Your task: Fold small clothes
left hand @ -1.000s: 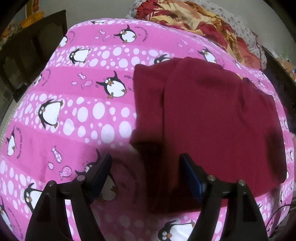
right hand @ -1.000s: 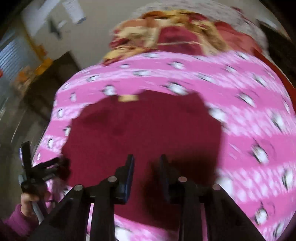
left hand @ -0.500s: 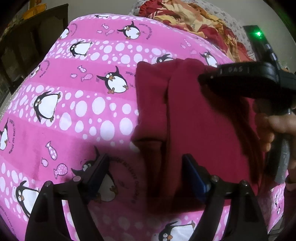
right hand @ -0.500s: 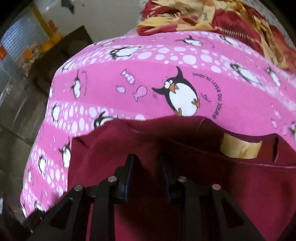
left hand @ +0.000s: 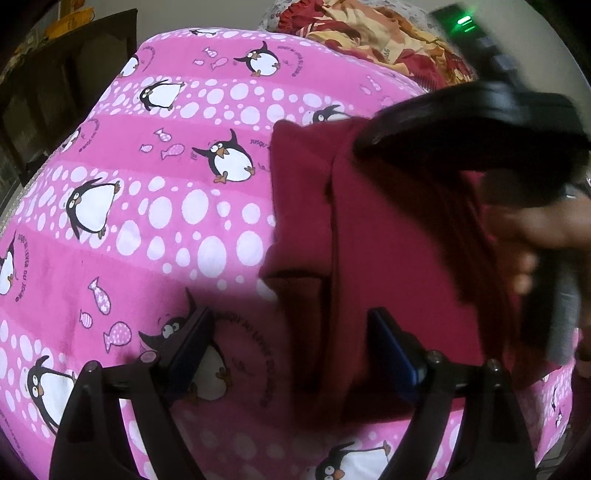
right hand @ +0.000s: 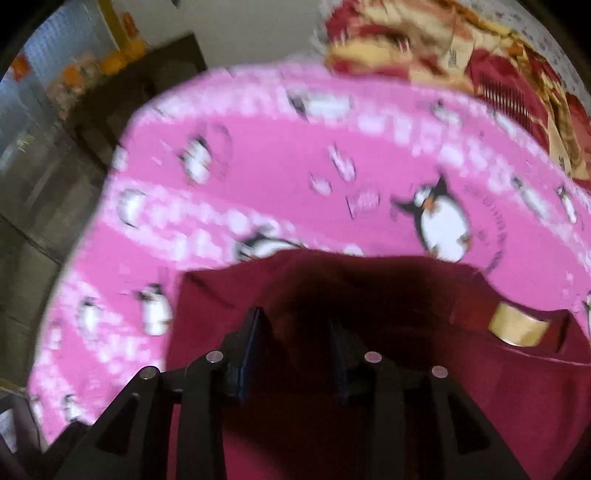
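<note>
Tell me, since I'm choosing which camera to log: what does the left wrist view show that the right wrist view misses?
Only the left wrist view shows the right gripper's black body and the hand holding it, over the maroon garment, plus the open left gripper. Only the right wrist view shows the garment's tan neck label and the right gripper, fingers apart above the cloth. Both show the garment on the pink penguin blanket and the red-and-yellow bedding behind.
</note>
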